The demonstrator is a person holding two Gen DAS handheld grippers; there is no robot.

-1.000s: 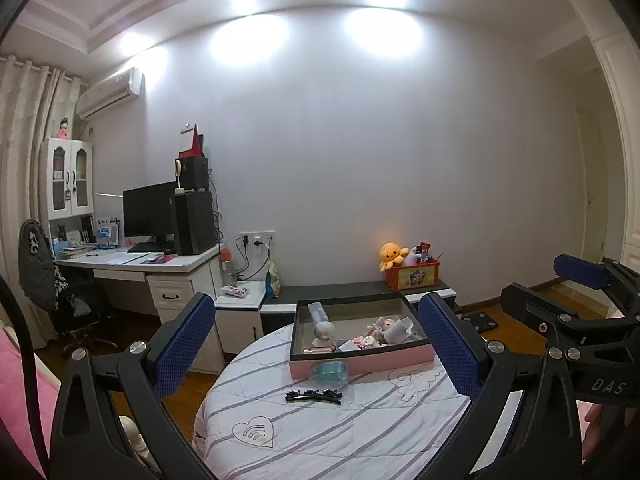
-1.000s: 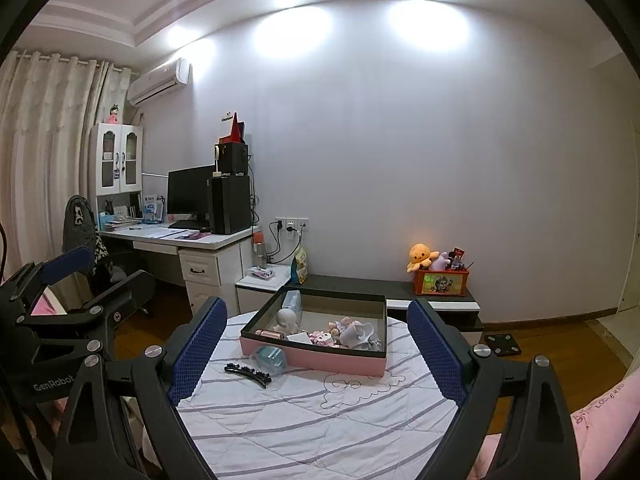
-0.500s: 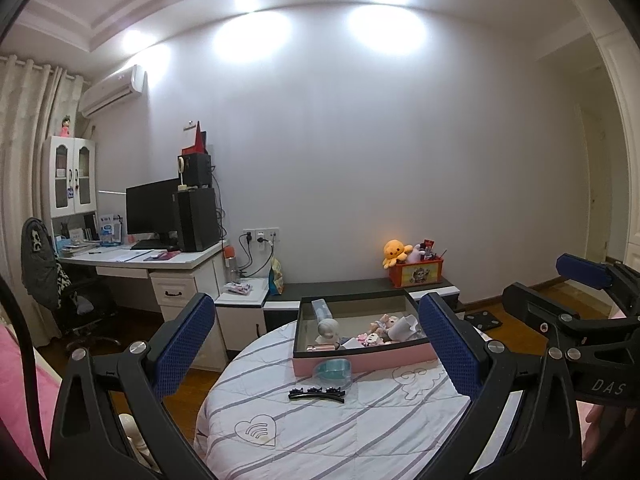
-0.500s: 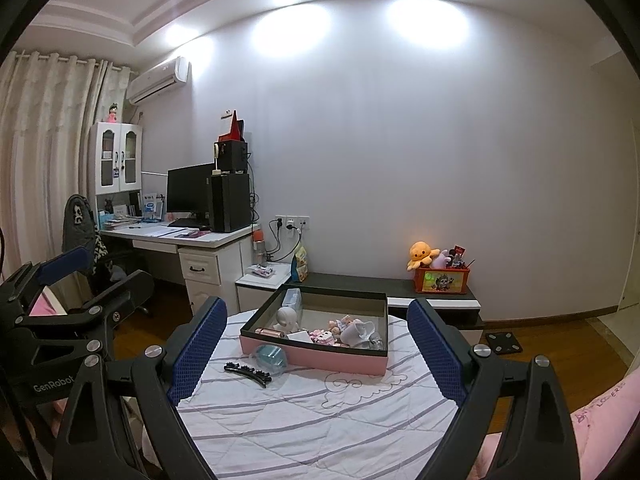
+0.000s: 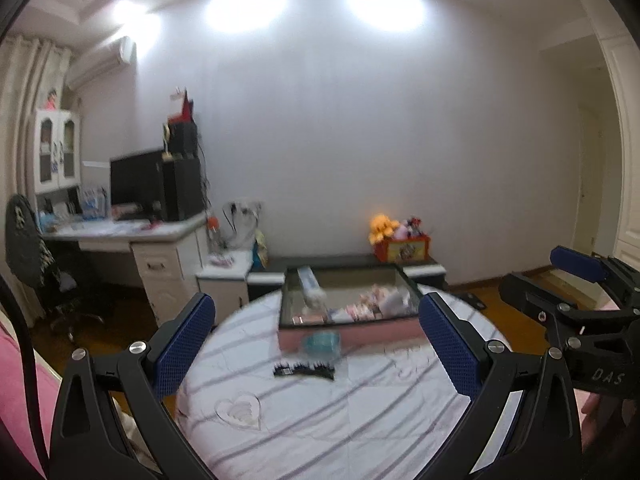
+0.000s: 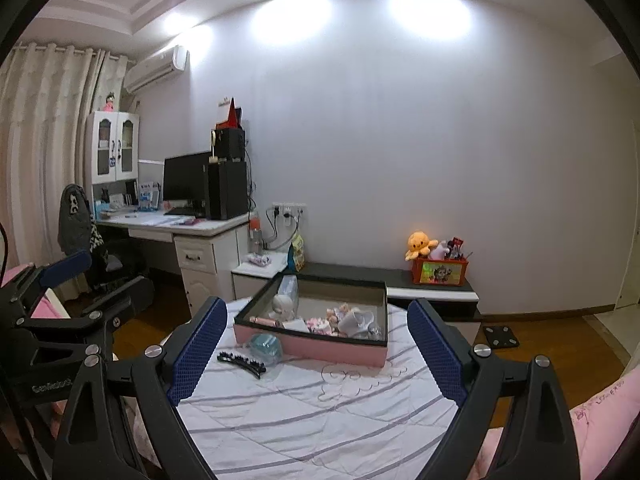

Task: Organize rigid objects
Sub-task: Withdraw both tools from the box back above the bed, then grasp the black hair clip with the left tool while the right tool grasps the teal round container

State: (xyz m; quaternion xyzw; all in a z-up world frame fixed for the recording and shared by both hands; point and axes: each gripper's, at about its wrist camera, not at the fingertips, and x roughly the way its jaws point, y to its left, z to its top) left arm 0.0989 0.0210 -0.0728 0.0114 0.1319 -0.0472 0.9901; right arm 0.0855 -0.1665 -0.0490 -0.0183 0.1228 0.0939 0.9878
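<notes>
Both the left gripper [image 5: 316, 344] and the right gripper [image 6: 318, 346] are spread wide, holding nothing, above a striped white quilt [image 6: 320, 420]. Just ahead of the right gripper, toward its left finger, lies a black toothed hair clip [image 6: 241, 363]. Just beyond it sits a clear teal container [image 6: 266, 347], touching a pink box [image 6: 312, 348]. The small toys inside the box are too jumbled to identify. The left view is blurred.
</notes>
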